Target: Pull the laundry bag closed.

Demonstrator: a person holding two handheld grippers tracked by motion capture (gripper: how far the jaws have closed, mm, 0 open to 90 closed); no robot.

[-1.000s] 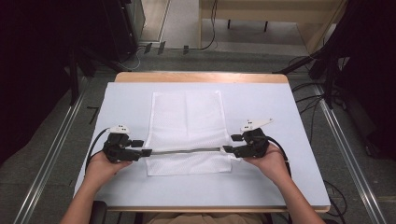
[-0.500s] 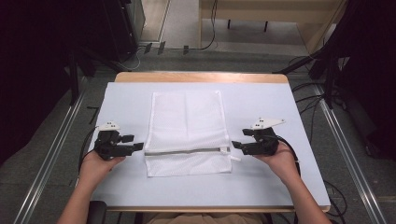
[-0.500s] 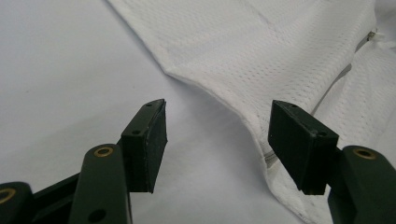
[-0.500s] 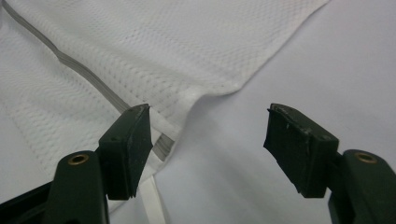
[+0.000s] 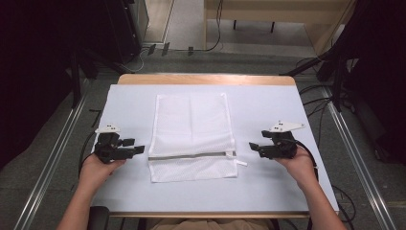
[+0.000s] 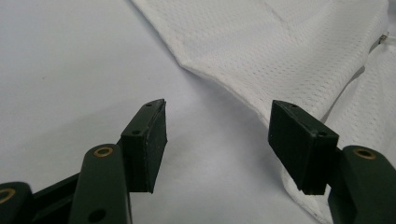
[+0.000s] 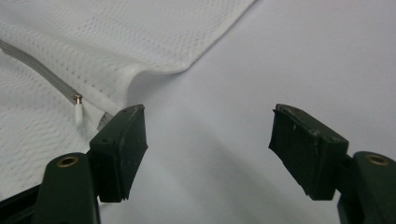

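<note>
- Mesh bag (image 5: 191,136) lies flat at the middle of the white surface (image 5: 268,103), its long axis running away from the person, and a grey zipper (image 5: 189,155) crosses it from side to side near the person's end
- Left gripper (image 5: 136,150) sits just beside the bag's left edge, apart from it, at about the zipper's level; its jaws stand wide with nothing between them, and in the left gripper view the bag's edge (image 6: 219,84) lies ahead and to the right of the gap
- Right gripper (image 5: 253,146) sits near the right edge with a slightly larger gap, jaws likewise wide and empty; the white zipper pull (image 7: 78,113) shows just beside its left jaw in the right gripper view
- Bag therefore lies between the two grippers, each facing inward at a zipper end; the left looks marginally closer to the cloth
- A second ago both grippers were at the zipper's ends, right against the bag; half a second ago they had drawn back a little, and now both are clear of the cloth, which rests flat
</note>
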